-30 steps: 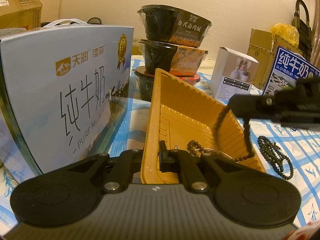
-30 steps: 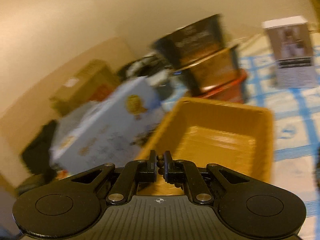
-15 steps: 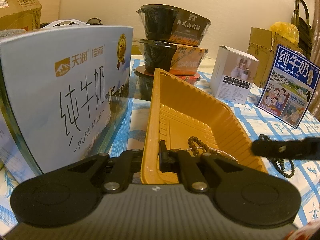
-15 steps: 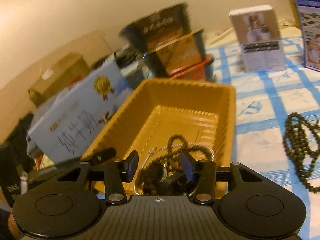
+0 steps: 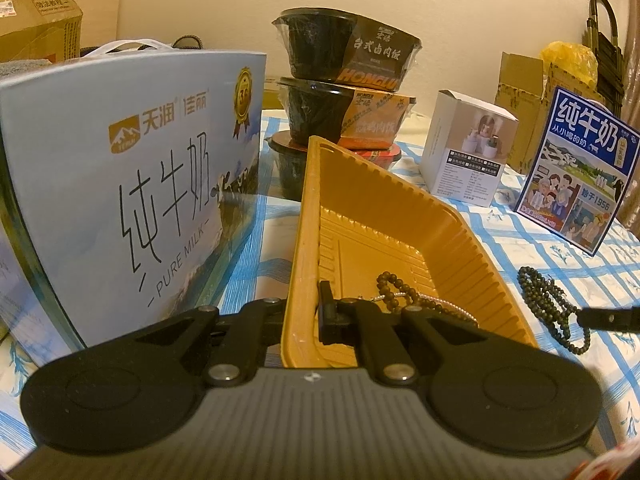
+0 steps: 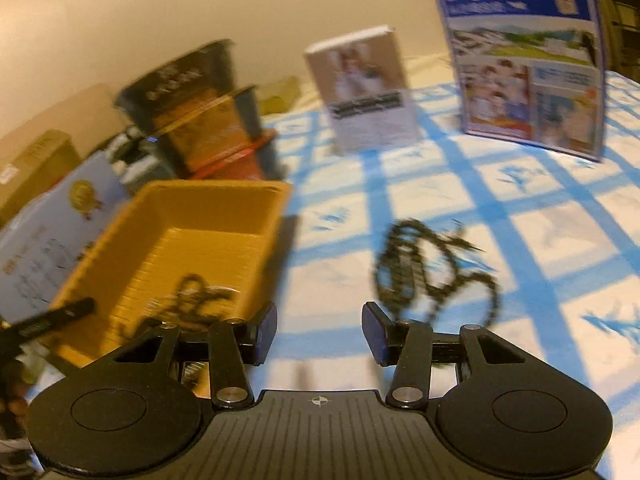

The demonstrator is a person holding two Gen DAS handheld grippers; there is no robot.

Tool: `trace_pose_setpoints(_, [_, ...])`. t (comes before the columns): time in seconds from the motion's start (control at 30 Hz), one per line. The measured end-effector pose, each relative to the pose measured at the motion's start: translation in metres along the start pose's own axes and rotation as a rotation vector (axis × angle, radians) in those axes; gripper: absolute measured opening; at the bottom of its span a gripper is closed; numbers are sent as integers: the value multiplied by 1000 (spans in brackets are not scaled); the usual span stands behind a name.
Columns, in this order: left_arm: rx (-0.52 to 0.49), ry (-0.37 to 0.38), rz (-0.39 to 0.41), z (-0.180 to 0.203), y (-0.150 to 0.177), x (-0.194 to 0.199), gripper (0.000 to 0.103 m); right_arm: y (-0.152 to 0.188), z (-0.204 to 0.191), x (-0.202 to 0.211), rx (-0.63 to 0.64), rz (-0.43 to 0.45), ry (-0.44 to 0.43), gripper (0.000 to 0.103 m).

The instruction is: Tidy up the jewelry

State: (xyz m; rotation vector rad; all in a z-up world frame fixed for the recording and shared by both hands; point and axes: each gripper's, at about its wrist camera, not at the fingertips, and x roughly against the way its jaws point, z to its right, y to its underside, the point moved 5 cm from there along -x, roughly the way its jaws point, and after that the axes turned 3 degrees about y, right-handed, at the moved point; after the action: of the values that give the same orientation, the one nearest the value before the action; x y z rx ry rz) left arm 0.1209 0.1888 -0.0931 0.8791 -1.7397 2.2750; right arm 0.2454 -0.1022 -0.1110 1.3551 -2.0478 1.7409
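tray (image 5: 362, 184): ribbed glossy plastic | beads (image 5: 550, 305): matt, maybe wood | tablecloth (image 6: 532, 232): cloth

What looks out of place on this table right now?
One dark bead necklace lies loose on the checked tablecloth, right of the yellow tray, while other bead strands already sit inside. The left gripper clamps the tray's near wall.

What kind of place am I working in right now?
Most likely a home table used for storage: a blue-checked tablecloth, stacked instant-meal bowls, a pure-milk gift carton and cardboard boxes crowd around the yellow tray.
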Motion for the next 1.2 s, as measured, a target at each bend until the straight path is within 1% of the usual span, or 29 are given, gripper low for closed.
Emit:
trace_pose_setpoints(0.23, [-4,-3,0,0,0,0,6,10,25,-1,3,-21,69,48])
trace_pose_setpoints(0.37, [-5,-4,0,0,-1,0,6,12,30,-3,14,-24,91,48])
trace_pose_setpoints(0.5, [-6,-3,0,0,-1,0,6,13,33,-5,53,-26,125,48])
trace_pose_setpoints(0.6, [-6,-4,0,1,-1,0,6,12,33,-4,78,-17,135,48])
trace_pose_setpoints(0.93, [-4,-4,-1,0,-1,0,6,9,20,-19,215,-5,138,47])
trace_pose_setpoints(1.13, [-5,-3,-1,0,-1,0,6,9,9,-41,323,-10,158,47])
trace_pose_setpoints(1.2, [-5,-4,-1,0,-1,0,6,10,6,-50,360,-13,169,45])
